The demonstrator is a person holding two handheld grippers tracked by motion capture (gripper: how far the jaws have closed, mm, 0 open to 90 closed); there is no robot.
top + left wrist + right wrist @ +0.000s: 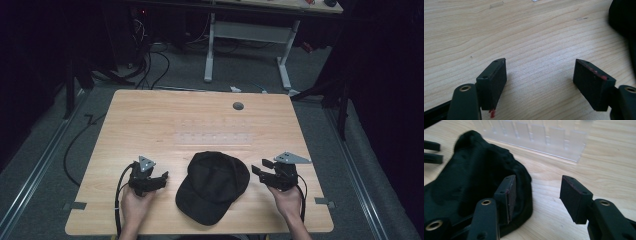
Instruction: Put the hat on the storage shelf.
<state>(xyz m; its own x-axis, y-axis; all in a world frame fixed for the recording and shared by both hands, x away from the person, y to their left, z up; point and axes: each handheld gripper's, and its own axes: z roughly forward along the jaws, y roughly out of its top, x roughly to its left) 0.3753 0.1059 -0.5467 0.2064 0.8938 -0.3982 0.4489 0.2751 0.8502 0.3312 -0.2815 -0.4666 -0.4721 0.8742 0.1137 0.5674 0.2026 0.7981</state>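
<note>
**Black cap sits between two open grippers, right one closer**

You hold a gripper on either side of a black cap (214,186) that lies on the near part of the wooden table (150,120), its crown toward the far edge and its brim pointing back toward you and slightly to your left. The cap's long axis runs from far-right to near-left, so the brim end tilts toward your left hand and the crown end toward your right.

Your right gripper (261,169) rests just beside the crown's right flank, jaws spread wide and holding nothing. In the right gripper view the cap (474,185) bulks up against the inner jaw, whose pad appears touching or nearly touching the fabric, while the outer jaw stands over bare wood. The cap therefore lies to that gripper's left, not between the jaws.

Your left gripper (161,178) is likewise released, jaws apart over bare table. In the left gripper view only a dark edge of the cap (624,22) shows at the far right, well off the line of the jaws. From the high view a clear strip of wood separates this gripper from the brim.

A clear plastic rack (534,137) lies flat beyond the cap, toward the table's middle, apart from both grippers.

Judging by these positions, the right hand is the nearer one: a short shift inward would likely bring the crown's edge between its jaws, while the left would need to travel farther to reach the brim.
</note>
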